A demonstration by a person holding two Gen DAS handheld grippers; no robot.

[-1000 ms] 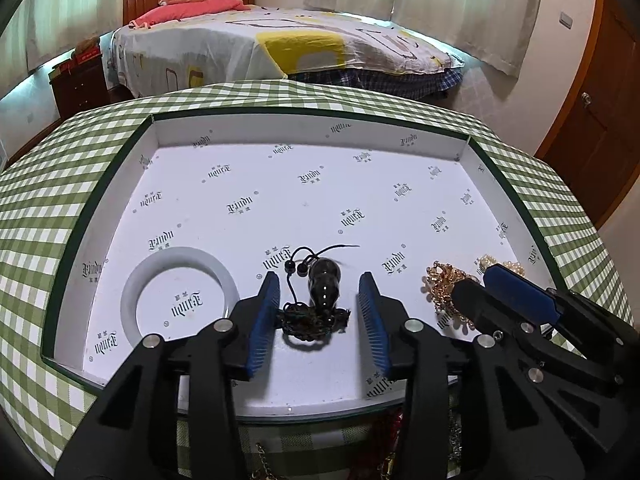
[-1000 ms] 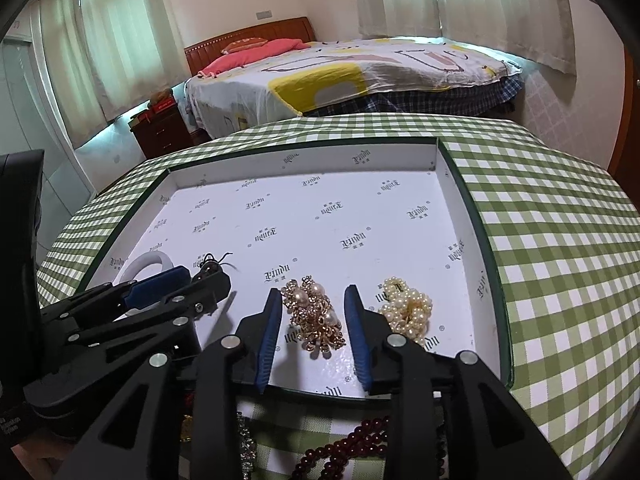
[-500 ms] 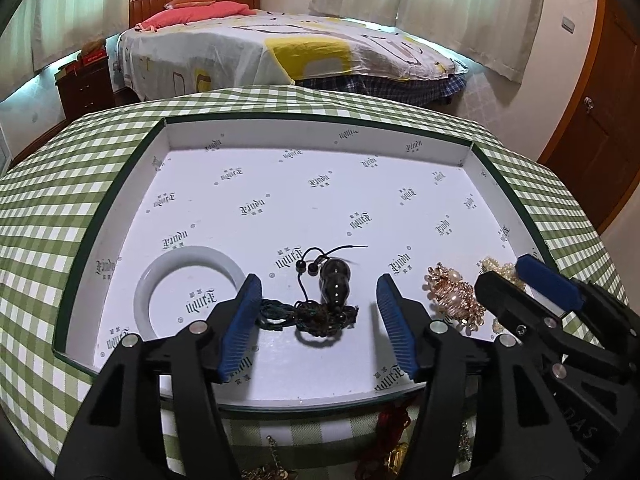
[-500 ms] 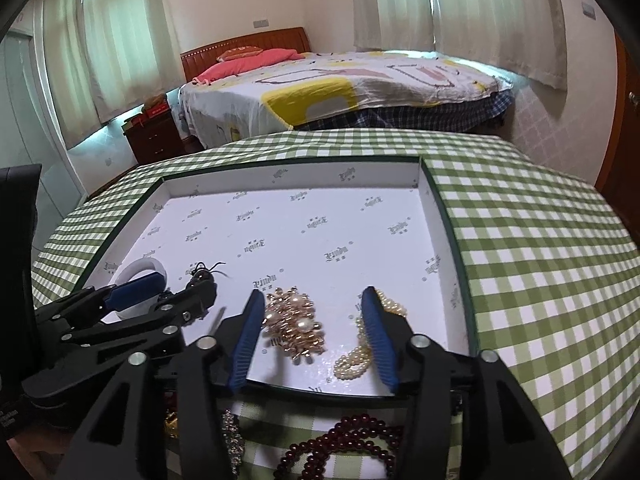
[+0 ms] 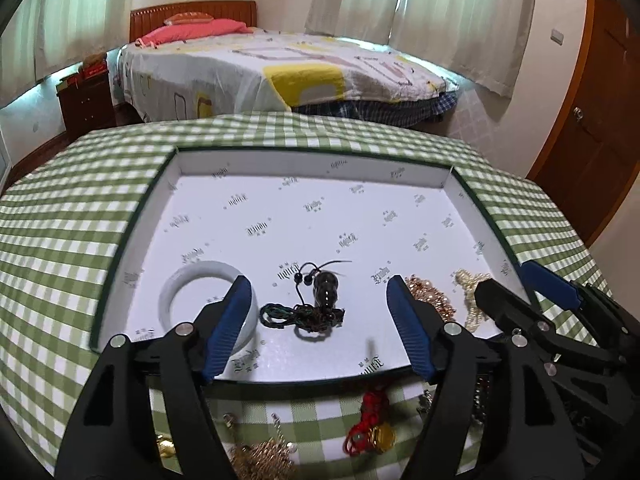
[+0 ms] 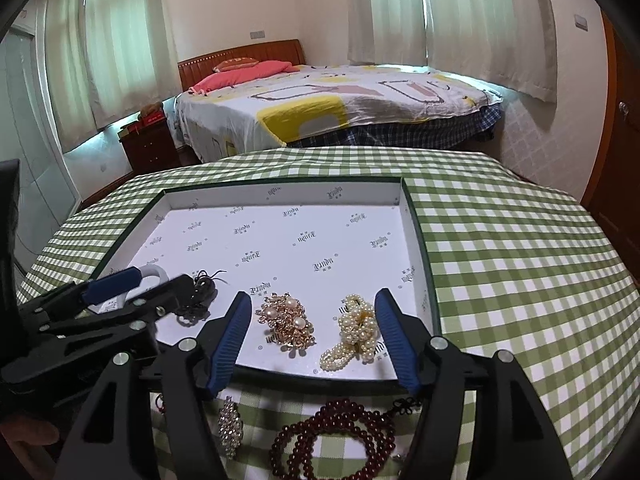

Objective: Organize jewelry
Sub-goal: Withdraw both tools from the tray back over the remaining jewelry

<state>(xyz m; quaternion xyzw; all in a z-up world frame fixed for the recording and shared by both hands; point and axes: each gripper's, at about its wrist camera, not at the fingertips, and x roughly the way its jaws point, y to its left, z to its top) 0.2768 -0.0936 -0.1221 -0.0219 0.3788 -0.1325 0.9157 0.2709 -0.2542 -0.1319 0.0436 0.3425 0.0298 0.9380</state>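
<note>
A shallow white box lid (image 5: 304, 216) lies on the green checked tablecloth; it also shows in the right wrist view (image 6: 280, 236). In it lie a white bangle (image 5: 172, 296), a black pendant on a cord (image 5: 316, 304), a gold pearl brooch (image 6: 286, 322) and a pearl cluster (image 6: 356, 330). My left gripper (image 5: 316, 324) is open and empty, above the box's near edge, by the black pendant. My right gripper (image 6: 314, 338) is open and empty, above the brooch and pearls. Dark red beads (image 6: 332, 436) lie on the cloth in front of the box.
More loose jewelry lies on the cloth before the box: a rhinestone piece (image 6: 230, 426), a red-corded gold charm (image 5: 370, 428) and gold chains (image 5: 260, 456). The two grippers are side by side, close together. A bed (image 6: 340, 108) stands beyond the table.
Both grippers have opened wide and drawn back and up from the box. The black pendant, the brooch and the pearl cluster stay in the box, let go.
</note>
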